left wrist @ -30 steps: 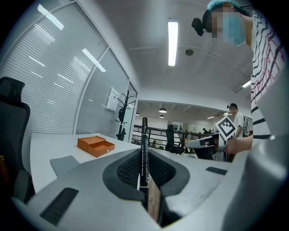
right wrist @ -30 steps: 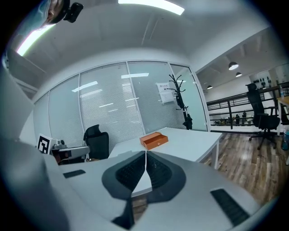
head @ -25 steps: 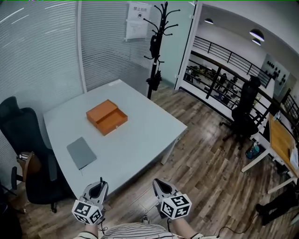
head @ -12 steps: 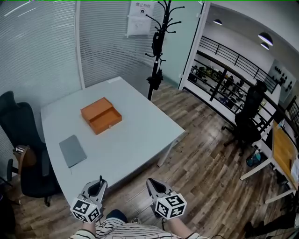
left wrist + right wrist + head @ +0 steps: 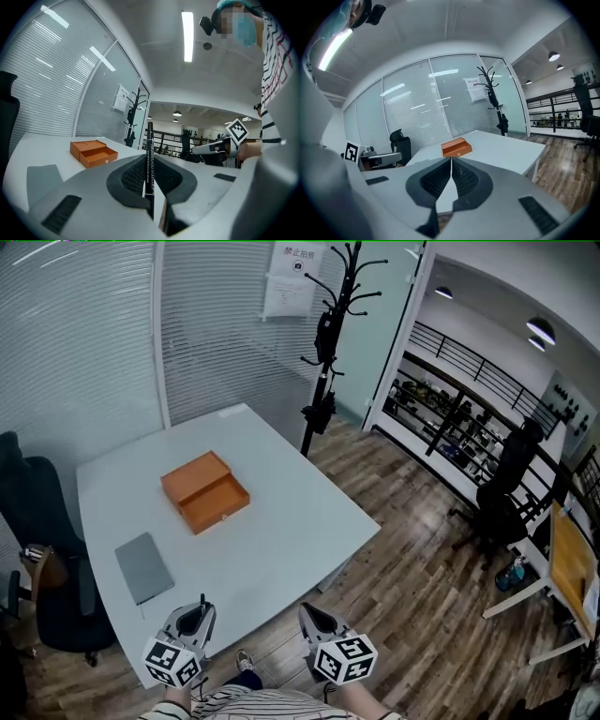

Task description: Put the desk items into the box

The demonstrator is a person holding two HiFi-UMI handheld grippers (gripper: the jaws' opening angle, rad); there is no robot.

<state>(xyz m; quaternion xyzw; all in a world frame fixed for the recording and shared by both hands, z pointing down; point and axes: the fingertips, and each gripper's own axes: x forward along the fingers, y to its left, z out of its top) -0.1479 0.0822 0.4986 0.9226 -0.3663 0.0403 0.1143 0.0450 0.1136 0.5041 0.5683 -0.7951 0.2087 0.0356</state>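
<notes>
Orange drawer box (image 5: 204, 491) lies ahead across the table (image 5: 281, 540), nearer the left gripper (image 5: 194, 617), which clamps a black pen (image 5: 149, 157) upright; the right gripper (image 5: 316, 617) is closed on nothing.

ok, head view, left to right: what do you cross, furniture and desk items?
black office chair → grey notebook → orange box → coat stand → second black chair → wooden desk

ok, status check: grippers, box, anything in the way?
Left gripper shut on black pen; right gripper shut, empty. Orange box on table, drawer open. Grey notebook flat on table, left of the line to the box, not blocking.
</notes>
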